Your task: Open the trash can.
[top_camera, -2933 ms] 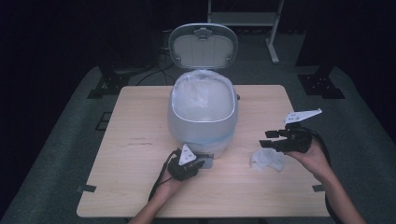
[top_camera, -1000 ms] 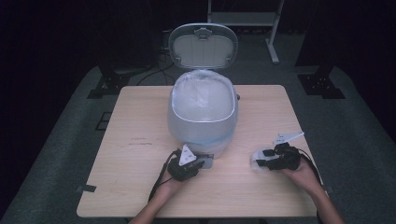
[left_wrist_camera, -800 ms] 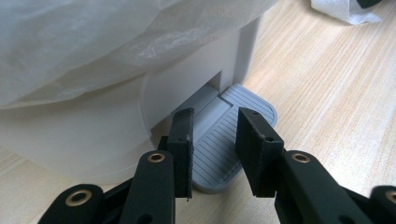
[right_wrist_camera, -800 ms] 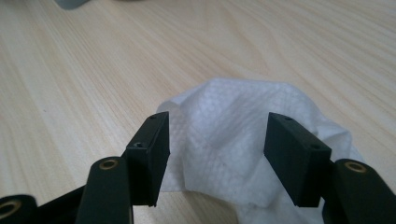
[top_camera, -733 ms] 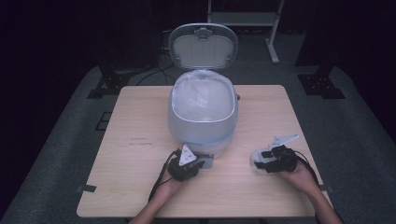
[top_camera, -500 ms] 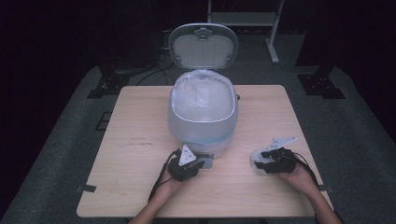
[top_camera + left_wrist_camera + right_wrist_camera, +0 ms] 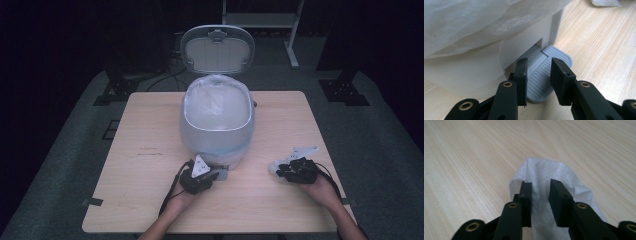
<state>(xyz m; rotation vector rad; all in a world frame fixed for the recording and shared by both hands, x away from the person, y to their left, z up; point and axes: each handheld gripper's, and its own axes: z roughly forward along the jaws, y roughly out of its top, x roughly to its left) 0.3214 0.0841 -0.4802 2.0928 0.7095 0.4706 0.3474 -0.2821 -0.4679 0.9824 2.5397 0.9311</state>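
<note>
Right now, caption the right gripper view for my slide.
Right gripper on the wooden table, open jaws straddling a crumpled white tissue.

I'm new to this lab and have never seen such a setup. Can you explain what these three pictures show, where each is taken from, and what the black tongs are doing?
No robot here: a person sits at a wooden table holding a hand-held two-jaw gripper in each hand. The high view looks down from above the person's side. The other two pictures come from small cameras riding on the grippers, looking along their black jaws.

On the table stands a pedal bin lined with a white bag, its lid open. The left gripper is open, its jaws over the bin's grey ribbed foot pedal; whether it presses the pedal I cannot tell. The right gripper is low at a crumpled white tissue on the table, jaws either side of a fold, apparently not yet closed on it.
</note>
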